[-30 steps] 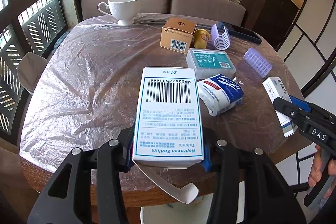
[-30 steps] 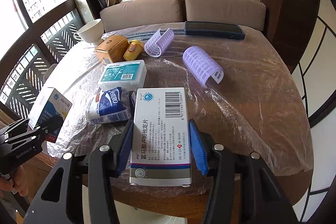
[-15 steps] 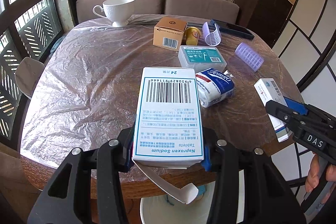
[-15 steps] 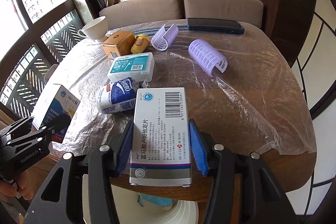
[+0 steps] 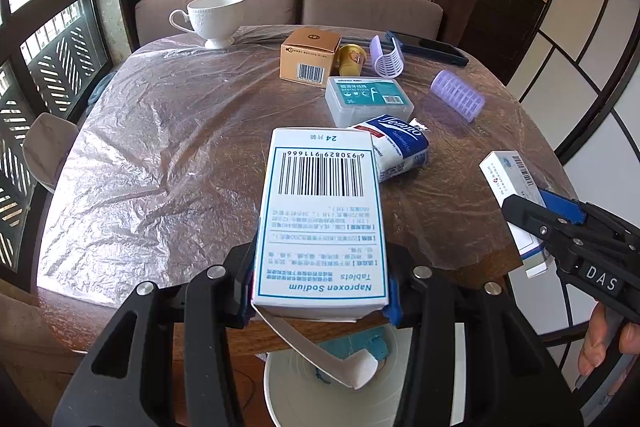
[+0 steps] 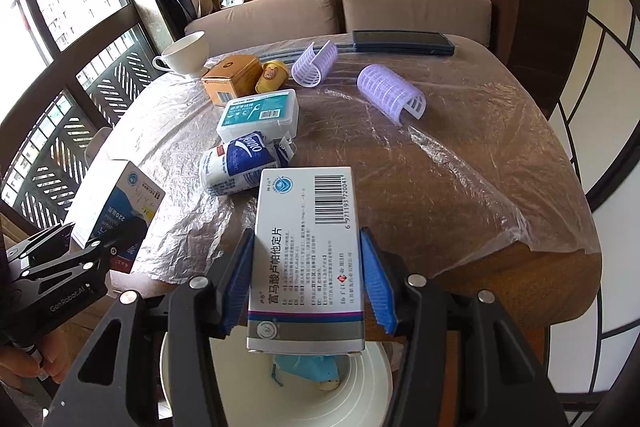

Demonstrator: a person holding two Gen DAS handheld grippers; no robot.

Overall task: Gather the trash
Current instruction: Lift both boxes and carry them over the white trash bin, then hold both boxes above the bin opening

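My left gripper (image 5: 320, 287) is shut on a white Naproxen Sodium box (image 5: 324, 211), barcode side up, whose open flap (image 5: 320, 351) hangs down. My right gripper (image 6: 308, 279) is shut on a white medicine box with a purple stripe (image 6: 308, 227). Both boxes hang past the table's near edge, above a white bin (image 6: 376, 387) that has a blue item (image 6: 308, 367) inside. In the left wrist view the right gripper (image 5: 560, 223) is at the right with its box (image 5: 508, 179). A blue-and-white tissue packet (image 5: 396, 147) lies on the table.
The round table (image 6: 460, 163) is covered with plastic film. On it lie a teal floss box (image 5: 368, 99), a brown carton (image 5: 308, 61), a small yellow cup (image 5: 351, 61), two purple hair rollers (image 5: 458, 95), a dark phone (image 5: 428, 47) and a white teacup (image 5: 214, 15). A sofa stands behind.
Both grippers have drawn back from the table with their boxes. The table edge has slid away and the white bin has come into view beneath them.
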